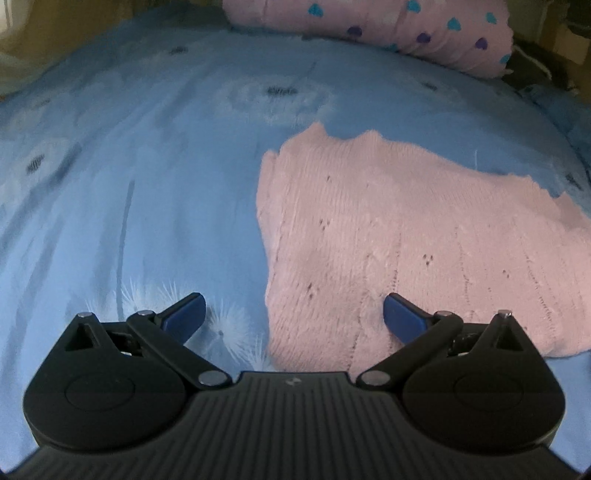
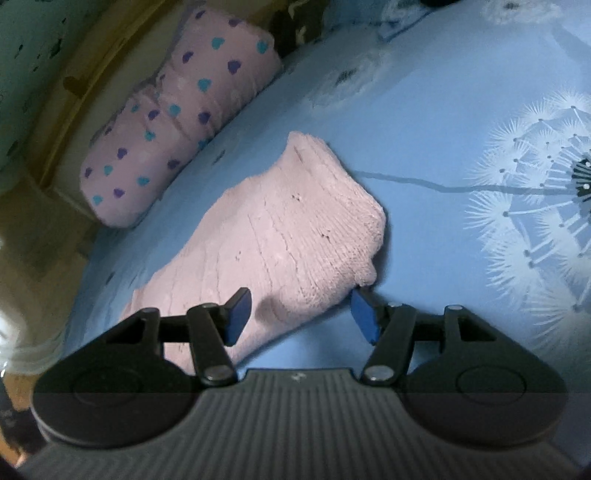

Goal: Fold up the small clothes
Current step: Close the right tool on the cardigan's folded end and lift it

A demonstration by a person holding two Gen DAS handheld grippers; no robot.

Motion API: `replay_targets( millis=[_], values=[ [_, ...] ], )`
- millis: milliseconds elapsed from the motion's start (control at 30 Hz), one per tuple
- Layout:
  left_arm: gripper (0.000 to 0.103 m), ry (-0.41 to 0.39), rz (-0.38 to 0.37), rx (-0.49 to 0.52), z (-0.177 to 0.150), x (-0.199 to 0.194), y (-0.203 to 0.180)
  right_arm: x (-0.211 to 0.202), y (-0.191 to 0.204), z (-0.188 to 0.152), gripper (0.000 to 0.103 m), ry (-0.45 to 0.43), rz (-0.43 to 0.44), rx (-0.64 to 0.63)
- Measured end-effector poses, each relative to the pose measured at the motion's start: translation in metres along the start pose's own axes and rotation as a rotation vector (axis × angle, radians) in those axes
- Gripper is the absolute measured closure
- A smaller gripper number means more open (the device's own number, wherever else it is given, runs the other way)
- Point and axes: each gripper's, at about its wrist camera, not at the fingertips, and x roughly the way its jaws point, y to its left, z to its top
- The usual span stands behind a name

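Observation:
A small pink knitted garment (image 1: 388,229) lies folded on the blue bed sheet (image 1: 147,184). In the left wrist view my left gripper (image 1: 293,314) is open over its near left edge, one blue pad on the sheet side, the other over the knit. In the right wrist view the garment (image 2: 280,240) runs from the middle toward the lower left. My right gripper (image 2: 299,314) is open, its jaws on either side of the garment's near corner, holding nothing.
A pink pillow with blue and purple hearts (image 1: 388,29) lies at the head of the bed, also in the right wrist view (image 2: 177,114). The sheet has white dandelion prints (image 2: 535,206). A wooden bed frame (image 2: 74,110) borders the pillow.

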Motion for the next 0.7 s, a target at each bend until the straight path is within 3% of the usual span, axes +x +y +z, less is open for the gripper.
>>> replay_targets(
  millis=[200,367,533,700],
  values=[
    [0.000,-0.016,-0.003,0.032,-0.002,0.001,0.000,0.025,0.008,0.002,0.037,-0.067,-0.006,0.068],
    [0.000,0.010,-0.026,-0.005,0.001,0.006,0.005,0.040,0.010,0.001,0.036,-0.137,-0.010,0.144],
    [0.000,0.024,-0.037,-0.032,0.002,0.008,0.007,0.049,0.013,0.002,0.037,-0.165,-0.021,0.118],
    [0.000,0.022,-0.031,-0.026,0.002,0.009,0.005,0.046,0.006,0.002,0.047,-0.161,-0.014,0.127]
  ],
)
